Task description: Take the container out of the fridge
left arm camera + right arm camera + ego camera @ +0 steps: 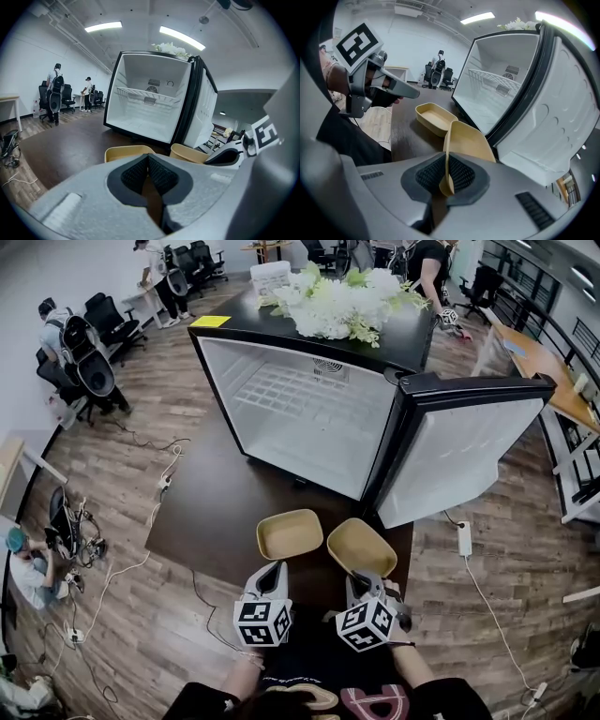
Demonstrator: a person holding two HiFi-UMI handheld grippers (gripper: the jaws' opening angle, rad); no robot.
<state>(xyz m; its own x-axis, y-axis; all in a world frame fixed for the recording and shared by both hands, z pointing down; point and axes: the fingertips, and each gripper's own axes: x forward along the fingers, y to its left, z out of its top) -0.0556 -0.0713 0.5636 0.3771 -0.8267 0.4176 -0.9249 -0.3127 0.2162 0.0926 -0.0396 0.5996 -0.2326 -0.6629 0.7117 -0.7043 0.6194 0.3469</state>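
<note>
A small fridge [309, 418] stands on a dark table [216, 502] with its door [469, 460] swung open and its inside bare. Two tan containers sit in front of it. My right gripper [366, 585] is shut on the near rim of the right container [361, 547]; in the right gripper view the rim [446, 159] runs between the pads, and the container [468, 140] is tilted. The left container [289, 533] lies flat. My left gripper [269, 576] is just behind it, shut with nothing between its pads [159, 176].
White flowers [342, 301] and a yellow note [211, 322] lie on top of the fridge. Cables and a power strip [463, 538] run over the wooden floor. People and office chairs [89, 362] are at the far left, and desks [553, 371] at the right.
</note>
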